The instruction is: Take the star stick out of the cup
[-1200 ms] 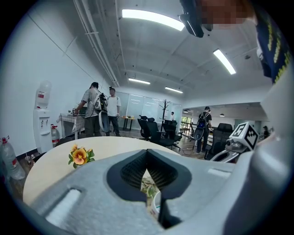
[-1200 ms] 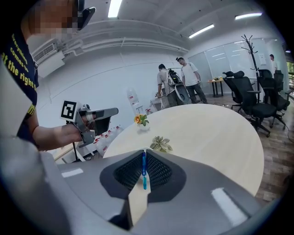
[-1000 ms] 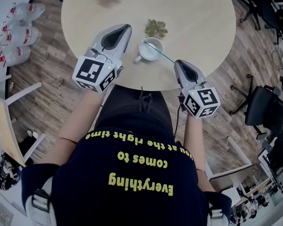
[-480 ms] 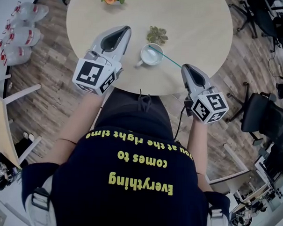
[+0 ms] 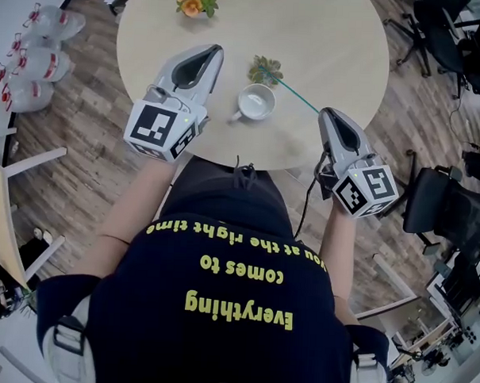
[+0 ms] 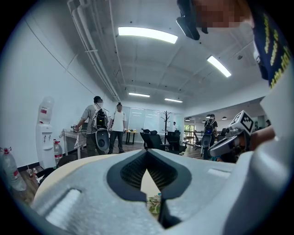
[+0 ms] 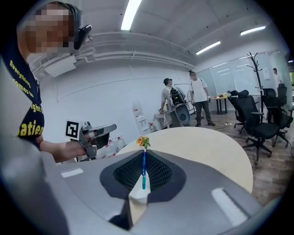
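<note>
A white cup stands on the round pale table, in front of me. The thin teal star stick slants clear of the cup, past its right rim. Its far end lies over a small green plant. My right gripper is shut on the stick's near end at the table's right edge; the stick shows blue between its jaws. My left gripper hangs shut and empty left of the cup. In the left gripper view its jaws are together.
An orange flower pot sits at the table's far side. Water bottles lie on the wooden floor to the left. Office chairs stand to the right. Several people stand far off in the room.
My right gripper has drawn back to the right along the table edge with the stick. The stick's far end has come out of the cup. The left gripper has hardly moved.
</note>
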Demonstrator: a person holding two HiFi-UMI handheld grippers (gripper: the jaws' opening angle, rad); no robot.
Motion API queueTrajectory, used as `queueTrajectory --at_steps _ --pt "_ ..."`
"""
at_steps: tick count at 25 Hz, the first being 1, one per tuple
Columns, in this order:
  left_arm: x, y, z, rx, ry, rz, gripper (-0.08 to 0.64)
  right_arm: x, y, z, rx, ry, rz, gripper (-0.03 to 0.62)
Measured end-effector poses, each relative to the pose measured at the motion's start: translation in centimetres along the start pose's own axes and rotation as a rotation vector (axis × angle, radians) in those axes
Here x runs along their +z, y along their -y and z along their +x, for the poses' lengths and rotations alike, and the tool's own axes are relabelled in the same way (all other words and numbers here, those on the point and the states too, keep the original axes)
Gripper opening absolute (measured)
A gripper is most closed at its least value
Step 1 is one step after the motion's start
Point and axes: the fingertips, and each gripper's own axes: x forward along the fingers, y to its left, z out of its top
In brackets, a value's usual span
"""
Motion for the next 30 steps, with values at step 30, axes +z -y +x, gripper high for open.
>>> queueTrajectory --at_steps 30 --pt "6.0 -1.8 -0.8 0.051 0.082 0.090 0.002 13.1 -2.6 0.6 -0.122 0.456 -0.217 0.028"
